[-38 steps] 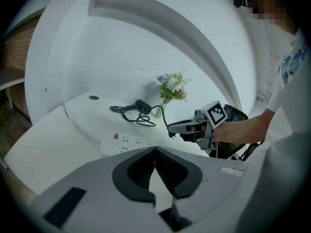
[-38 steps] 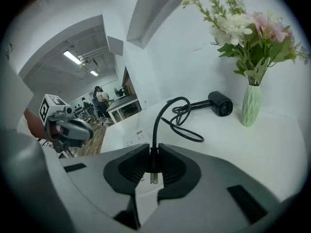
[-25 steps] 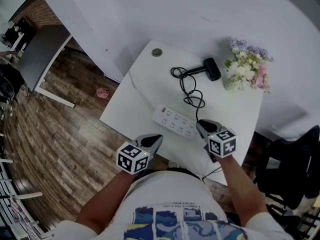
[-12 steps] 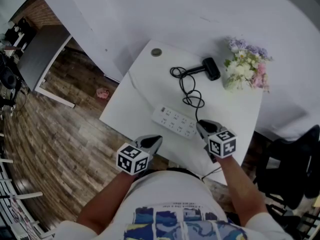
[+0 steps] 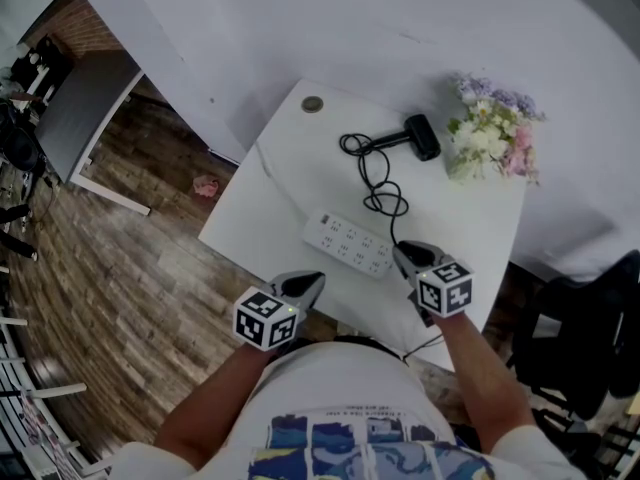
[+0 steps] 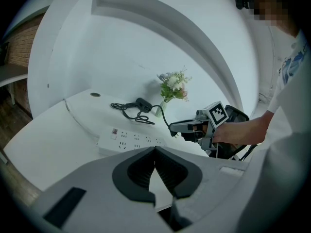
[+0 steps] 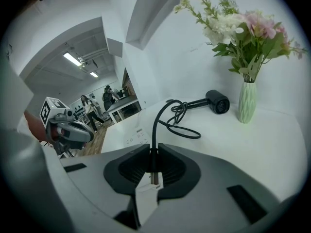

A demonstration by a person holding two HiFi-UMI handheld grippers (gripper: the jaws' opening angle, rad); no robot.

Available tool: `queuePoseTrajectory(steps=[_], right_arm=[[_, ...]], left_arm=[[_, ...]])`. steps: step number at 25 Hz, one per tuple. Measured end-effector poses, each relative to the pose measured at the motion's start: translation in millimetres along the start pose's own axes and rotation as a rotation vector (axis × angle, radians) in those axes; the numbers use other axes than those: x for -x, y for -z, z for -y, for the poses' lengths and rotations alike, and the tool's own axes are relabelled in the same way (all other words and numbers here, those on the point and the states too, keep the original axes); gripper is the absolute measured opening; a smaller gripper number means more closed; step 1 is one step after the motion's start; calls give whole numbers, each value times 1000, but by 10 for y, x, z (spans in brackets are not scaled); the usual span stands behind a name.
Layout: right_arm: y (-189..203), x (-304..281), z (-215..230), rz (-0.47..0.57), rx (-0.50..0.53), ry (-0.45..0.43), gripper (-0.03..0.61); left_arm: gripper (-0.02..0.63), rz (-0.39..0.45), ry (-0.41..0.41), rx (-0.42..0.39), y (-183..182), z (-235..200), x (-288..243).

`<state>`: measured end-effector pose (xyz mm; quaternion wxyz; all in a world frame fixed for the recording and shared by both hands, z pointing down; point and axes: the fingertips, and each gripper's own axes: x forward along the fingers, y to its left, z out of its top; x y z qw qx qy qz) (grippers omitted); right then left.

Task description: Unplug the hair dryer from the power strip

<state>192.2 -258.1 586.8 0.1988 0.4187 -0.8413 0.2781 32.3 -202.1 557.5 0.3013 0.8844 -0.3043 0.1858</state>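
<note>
A white power strip lies on the white table. The black hair dryer rests at the back, and its black cord loops toward me. My right gripper is at the strip's right end. In the right gripper view, that gripper is shut on the cord's plug, whose metal prong shows bare below the pads. The hair dryer lies beyond. My left gripper hovers near the table's front edge, shut and holding nothing; in the left gripper view the strip is just ahead of it.
A vase of flowers stands at the table's back right, close to the hair dryer. A small round disc sits at the back left corner. Wooden floor lies to the left, a dark chair to the right. People stand far off.
</note>
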Motion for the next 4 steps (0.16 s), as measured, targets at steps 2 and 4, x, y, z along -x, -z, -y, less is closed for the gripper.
queuePoseTrajectory(steps=[2,4], right_arm=[[-3,-9,11,1,0,-1,52],[-8,-18,21,3,0,-3,52]], left_arm=[[3,-2,0,2,10,-8,-15],[3,-4,0,3,16,-15,-31]])
